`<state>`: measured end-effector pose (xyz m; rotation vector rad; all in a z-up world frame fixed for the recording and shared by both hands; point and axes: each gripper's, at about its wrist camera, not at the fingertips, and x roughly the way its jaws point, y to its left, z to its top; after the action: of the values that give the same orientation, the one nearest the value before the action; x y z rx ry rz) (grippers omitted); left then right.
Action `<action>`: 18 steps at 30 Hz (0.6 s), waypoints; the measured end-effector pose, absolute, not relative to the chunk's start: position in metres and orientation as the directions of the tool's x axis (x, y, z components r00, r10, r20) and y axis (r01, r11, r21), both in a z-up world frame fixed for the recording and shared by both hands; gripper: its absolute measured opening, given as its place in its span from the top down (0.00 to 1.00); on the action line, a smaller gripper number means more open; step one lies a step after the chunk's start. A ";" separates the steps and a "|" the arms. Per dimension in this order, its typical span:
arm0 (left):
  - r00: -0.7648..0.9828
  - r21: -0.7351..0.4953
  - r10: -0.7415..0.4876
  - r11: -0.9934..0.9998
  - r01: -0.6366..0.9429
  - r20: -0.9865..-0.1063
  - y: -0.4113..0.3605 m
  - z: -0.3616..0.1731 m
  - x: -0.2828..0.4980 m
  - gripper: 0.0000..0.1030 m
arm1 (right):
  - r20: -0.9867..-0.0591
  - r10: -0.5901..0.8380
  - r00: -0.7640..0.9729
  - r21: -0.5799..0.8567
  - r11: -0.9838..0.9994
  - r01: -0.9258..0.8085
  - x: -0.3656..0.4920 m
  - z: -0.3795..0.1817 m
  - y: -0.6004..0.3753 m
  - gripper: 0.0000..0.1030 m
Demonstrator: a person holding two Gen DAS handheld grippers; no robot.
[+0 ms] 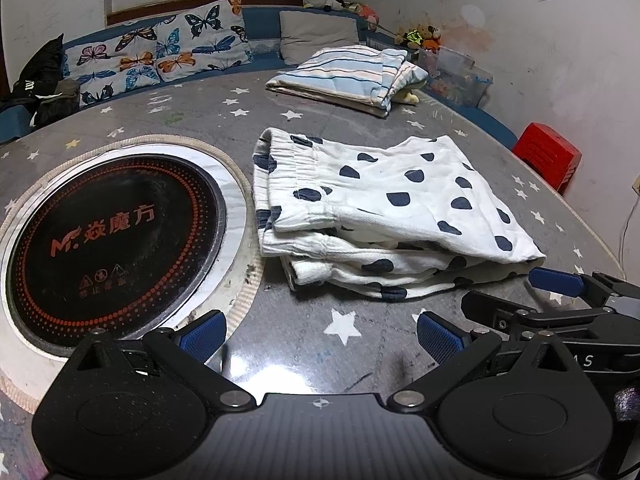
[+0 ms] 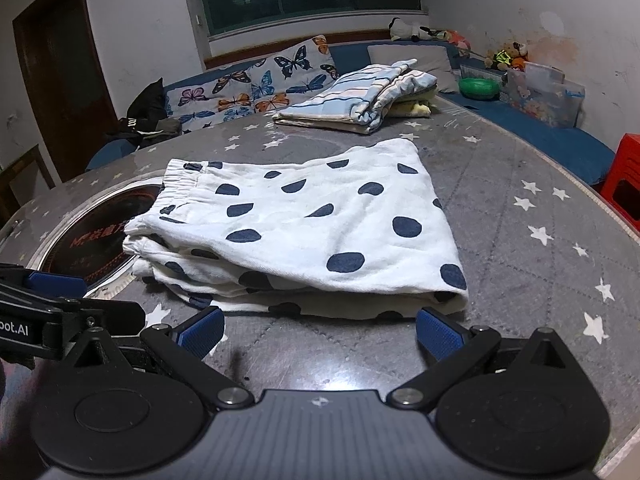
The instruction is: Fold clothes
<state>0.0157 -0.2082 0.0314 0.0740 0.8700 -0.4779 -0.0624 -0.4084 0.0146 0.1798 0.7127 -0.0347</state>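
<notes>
Lying folded mid-table beside the round inset burner (image 1: pixel 112 236), the spotted shorts (image 1: pixel 384 204) sit untouched, left gripper (image 1: pixel 320 336) and right gripper (image 2: pixel 320 334) both spread wide, empty, near the table's (image 2: pixel 520 240) front edge.

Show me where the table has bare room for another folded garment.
Bare: right of the polka-dot garment toward the table rim, and between it and the striped stack. Crowded: left, where it meets the induction cooktop.
</notes>
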 end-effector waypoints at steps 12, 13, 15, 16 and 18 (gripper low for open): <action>0.549 -0.120 -0.363 0.896 0.428 -0.753 -0.209 0.031 0.022 0.00 | -0.663 0.013 0.749 0.151 0.982 0.117 -0.056 0.013 -0.411 0.00; 0.549 -0.120 -0.362 0.896 0.427 -0.754 -0.209 0.030 0.022 0.00 | -0.664 0.013 0.748 0.151 0.981 0.118 -0.056 0.013 -0.411 0.00; 0.547 -0.121 -0.361 0.897 0.425 -0.755 -0.208 0.030 0.024 0.00 | -0.667 0.012 0.745 0.152 0.981 0.120 -0.054 0.011 -0.412 0.00; 0.547 -0.121 -0.361 0.898 0.424 -0.755 -0.208 0.029 0.024 0.00 | -0.668 0.010 0.744 0.150 0.981 0.122 -0.053 0.011 -0.412 0.00; 0.546 -0.122 -0.359 0.899 0.421 -0.757 -0.207 0.028 0.026 0.00 | -0.669 0.005 0.743 0.145 0.982 0.124 -0.051 0.009 -0.412 0.00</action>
<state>0.0256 -0.2074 0.0283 0.0774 0.8788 -0.4630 -0.0514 -0.4115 0.0093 0.1848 0.7309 -0.0660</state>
